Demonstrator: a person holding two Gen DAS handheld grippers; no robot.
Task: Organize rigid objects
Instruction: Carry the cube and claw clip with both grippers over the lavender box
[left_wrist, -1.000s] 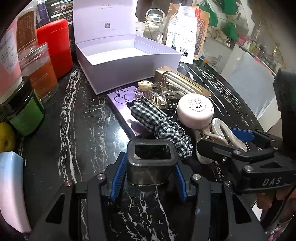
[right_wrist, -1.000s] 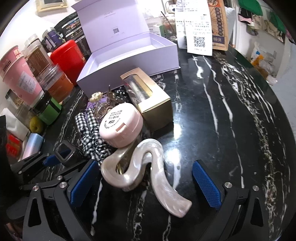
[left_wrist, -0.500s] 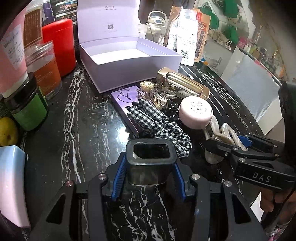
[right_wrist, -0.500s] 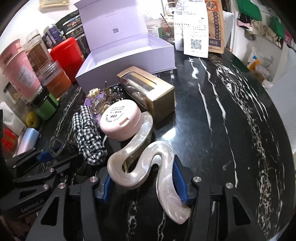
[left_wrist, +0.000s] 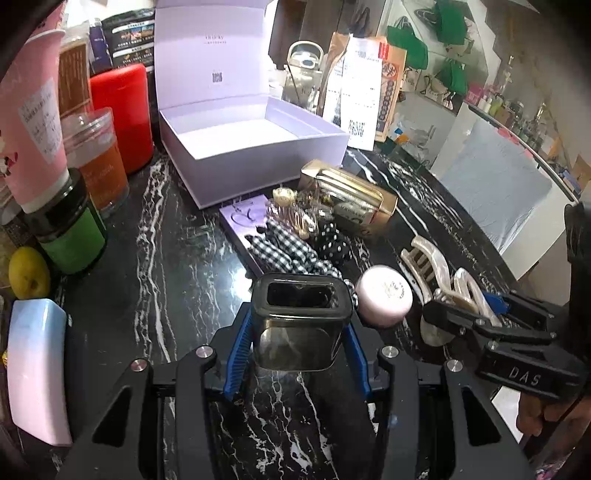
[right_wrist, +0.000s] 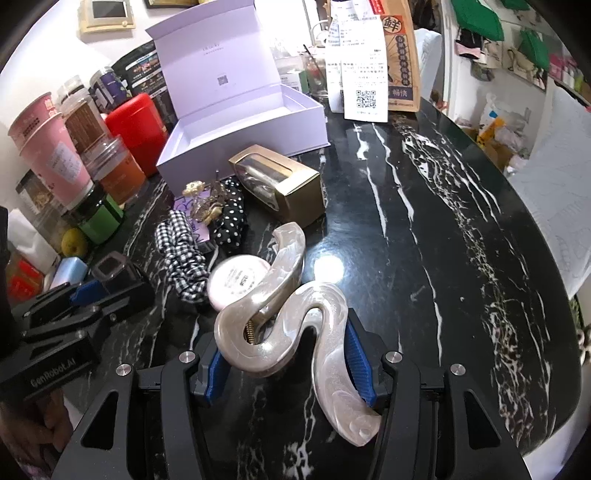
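Your left tongs (left_wrist: 299, 339) are clamped on a dark square bottle (left_wrist: 300, 325); your right tongs (right_wrist: 286, 360) grip the pearly hair claw (right_wrist: 280, 317). Just beyond both: pink compact (right_wrist: 236, 280), checked scrunchie (left_wrist: 291, 251), gold box (right_wrist: 284, 188) loose on the marble. Farther ahead, the lilac gift box (left_wrist: 258, 158) stands open, empty. Nothing stowed yet, by my read; most sorting remains.

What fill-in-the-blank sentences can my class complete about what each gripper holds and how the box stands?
1. The left gripper is shut on a dark square ____.
2. The right gripper holds a pearly hair ____.
3. The lilac box has its lid ____.
4. The round pink compact touches the hair claw's ____ side.

Missing words: bottle; claw; open; left
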